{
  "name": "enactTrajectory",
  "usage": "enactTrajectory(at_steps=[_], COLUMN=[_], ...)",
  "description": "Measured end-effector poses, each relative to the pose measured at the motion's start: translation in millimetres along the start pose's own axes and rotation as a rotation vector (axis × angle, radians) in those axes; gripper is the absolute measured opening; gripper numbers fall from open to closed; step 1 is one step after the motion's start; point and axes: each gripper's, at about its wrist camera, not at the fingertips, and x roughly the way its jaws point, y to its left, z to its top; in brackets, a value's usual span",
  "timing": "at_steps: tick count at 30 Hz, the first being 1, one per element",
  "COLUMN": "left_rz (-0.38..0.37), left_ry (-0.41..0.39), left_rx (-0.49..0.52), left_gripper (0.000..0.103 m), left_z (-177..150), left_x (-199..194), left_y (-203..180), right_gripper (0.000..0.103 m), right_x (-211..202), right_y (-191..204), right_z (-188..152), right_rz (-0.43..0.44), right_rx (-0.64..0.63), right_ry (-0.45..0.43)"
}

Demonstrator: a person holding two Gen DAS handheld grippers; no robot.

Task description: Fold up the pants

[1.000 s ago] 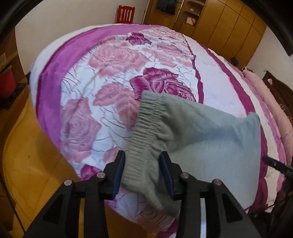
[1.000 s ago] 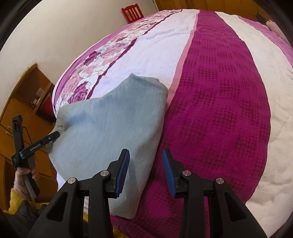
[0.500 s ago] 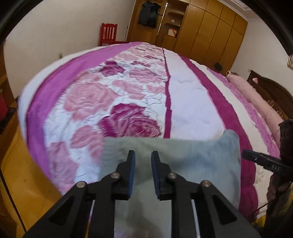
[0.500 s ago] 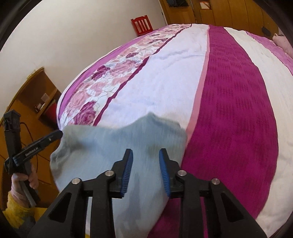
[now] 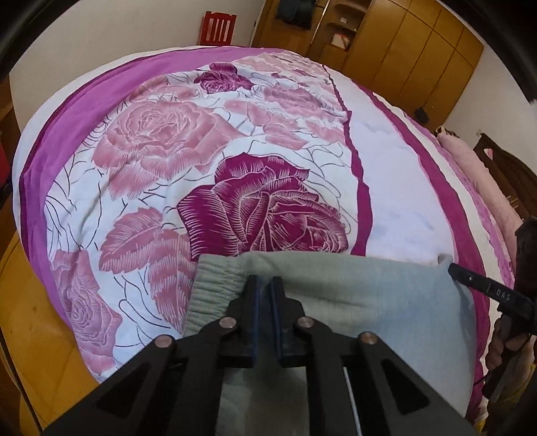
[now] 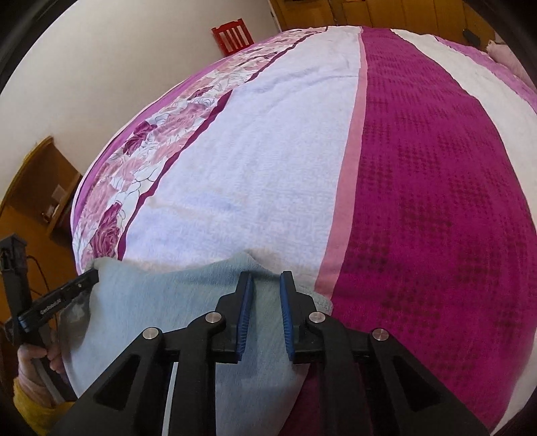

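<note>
Pale grey-green pants [image 5: 352, 291] lie folded at the near edge of the bed, their ribbed elastic waistband [image 5: 211, 288] at the left. My left gripper [image 5: 264, 280] is closing, its jaws almost together and pinching the far edge beside the waistband. In the right wrist view the pants [image 6: 161, 302] fill the lower left. My right gripper [image 6: 265, 276] is closing too, a narrow gap left and cloth bunched up between its pads. Each view shows the other gripper at the opposite corner: the right gripper [image 5: 453, 268] and the left gripper [image 6: 95, 273].
The bed [image 5: 235, 151] has a rose-patterned cover with magenta and white stripes [image 6: 419, 167]. A red chair [image 5: 218, 28] and wooden wardrobes [image 5: 402, 40] stand beyond it. Wood floor [image 5: 20, 318] lies at the left, a pink pillow [image 5: 480, 174] at the right. A person's hand [image 6: 33, 365] holds the left gripper.
Both grippers slid forward over the pants to the far edge. Their jaws went from wide apart to nearly together on the cloth.
</note>
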Motion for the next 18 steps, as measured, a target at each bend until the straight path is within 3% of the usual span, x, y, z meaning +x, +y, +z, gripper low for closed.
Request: enactTrajectory(at_steps=[6,13,18], left_rz=[-0.028,0.006,0.039], left_ry=[0.005,-0.004,0.051], left_rx=[-0.029,-0.077,-0.073], left_gripper=[0.008,0.008,0.008], left_z=[-9,-44,-66], left_x=[-33,-79,-71], left_y=[5,22,28], right_gripper=[0.017,0.018,0.018], right_x=[-36,-66,-58], right_y=[7,15,11], right_z=[-6,-39,-64], right_rz=[0.006,0.036,0.03], right_rx=[-0.023,-0.105,-0.093], right_ry=[0.008,0.07,0.122])
